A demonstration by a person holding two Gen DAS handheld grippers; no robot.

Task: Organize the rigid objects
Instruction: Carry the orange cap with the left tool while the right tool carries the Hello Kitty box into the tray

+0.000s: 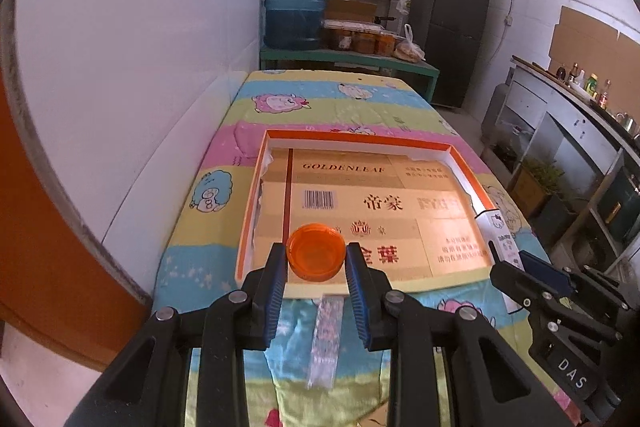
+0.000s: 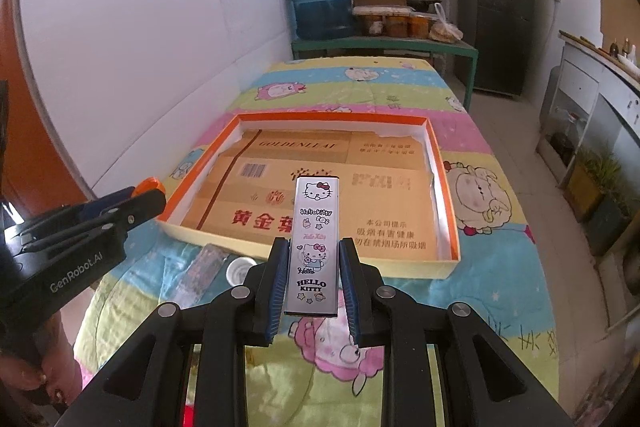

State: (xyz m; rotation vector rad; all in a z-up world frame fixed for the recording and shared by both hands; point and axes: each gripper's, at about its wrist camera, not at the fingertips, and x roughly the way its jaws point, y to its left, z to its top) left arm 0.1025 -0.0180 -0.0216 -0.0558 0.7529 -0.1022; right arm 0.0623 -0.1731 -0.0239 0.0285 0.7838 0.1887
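Note:
My left gripper (image 1: 316, 259) is shut on an orange plastic cap (image 1: 316, 257), held above the near edge of the shallow orange-rimmed box (image 1: 360, 138). The box is lined with brown cardboard. My right gripper (image 2: 314, 259) is shut on a flat white Hello Kitty case (image 2: 314, 243), held lengthwise above the box's near edge (image 2: 320, 255). The left gripper (image 2: 148, 193) shows at the left of the right wrist view with the orange cap (image 2: 149, 183) at its tip. The right gripper (image 1: 496, 251) and the case (image 1: 498, 235) show at the right of the left wrist view.
A clear plastic strip (image 1: 326, 339) lies on the cartoon-print cloth (image 1: 320, 95) in front of the box; it also shows in the right wrist view (image 2: 204, 273). A white cap (image 2: 240, 269) lies beside it. A white wall (image 1: 140, 67) runs along the left; a blue water jug (image 1: 296, 7) stands behind.

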